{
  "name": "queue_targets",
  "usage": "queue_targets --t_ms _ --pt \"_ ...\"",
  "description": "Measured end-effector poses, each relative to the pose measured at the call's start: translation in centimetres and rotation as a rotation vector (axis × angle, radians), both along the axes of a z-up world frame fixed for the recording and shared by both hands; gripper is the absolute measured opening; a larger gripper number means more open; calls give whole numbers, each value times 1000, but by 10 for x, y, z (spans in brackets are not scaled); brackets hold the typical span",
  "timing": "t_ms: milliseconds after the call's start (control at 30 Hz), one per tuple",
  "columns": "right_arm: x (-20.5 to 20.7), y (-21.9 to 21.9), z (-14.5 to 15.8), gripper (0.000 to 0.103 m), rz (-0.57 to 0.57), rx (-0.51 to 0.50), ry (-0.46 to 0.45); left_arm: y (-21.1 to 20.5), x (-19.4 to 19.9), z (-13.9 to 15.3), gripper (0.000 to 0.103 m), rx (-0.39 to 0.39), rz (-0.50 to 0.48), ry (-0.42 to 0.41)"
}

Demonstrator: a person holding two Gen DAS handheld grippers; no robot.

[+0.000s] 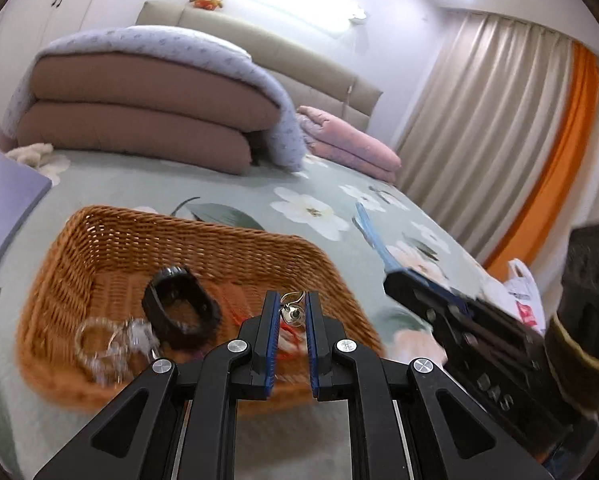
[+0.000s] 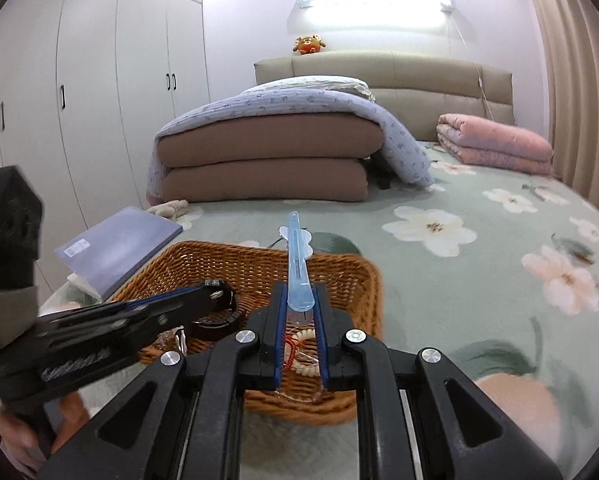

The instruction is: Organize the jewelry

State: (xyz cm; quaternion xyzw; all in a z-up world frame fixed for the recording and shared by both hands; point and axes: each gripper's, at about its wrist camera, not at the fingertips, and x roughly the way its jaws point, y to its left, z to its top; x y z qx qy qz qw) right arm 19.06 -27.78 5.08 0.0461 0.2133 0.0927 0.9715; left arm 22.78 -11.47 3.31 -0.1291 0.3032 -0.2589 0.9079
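Observation:
A brown wicker basket [image 1: 111,236] [image 2: 347,276] sits on the floral bed. In it lie a black bracelet [image 1: 179,308], clear bangles [image 1: 107,344] and a white bead bracelet with red cord [image 2: 299,350]. My left gripper [image 1: 292,304] is shut on a small silver earring [image 1: 292,312] over the basket; it also shows in the right wrist view [image 2: 215,292]. My right gripper [image 2: 299,296] is shut on a light blue hair clip [image 2: 297,264] above the basket's near side; the clip also shows in the left wrist view [image 1: 373,236].
A lavender box [image 2: 115,248] lies left of the basket. Folded brown bedding [image 2: 267,160] and a pink quilt [image 2: 495,144] lie at the head of the bed. Curtains [image 1: 499,120] hang on the right. A white plastic bag [image 1: 523,292] lies at the bed's right edge.

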Motion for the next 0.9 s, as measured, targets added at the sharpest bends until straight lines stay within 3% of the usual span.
queue_targets --t_ms 200,400,433,500,533,600,767,900 --pt "31 -3 -29 16 22 5 132 -16 21 -37 12 87 1 37" --pt "28 -6 -33 18 49 33 151 -18 23 -42 13 92 7 50" --pt "28 -7 -34 19 51 43 161 -18 23 -42 17 92 5 53" --pt "27 -11 -35 37 41 59 165 -18 21 -42 31 74 -11 60" --pt "26 -12 -34 38 35 64 161 -16 19 -40 46 67 -14 52" --pt "17 -18 -30 38 21 86 128 -12 13 -36 57 60 8 28" --pt "-20 -22 -11 38 -57 72 10 2 -8 -26 57 56 63 -25" --pt "-52 -20 -9 38 -80 76 -18 13 -37 -20 57 81 128 -63"
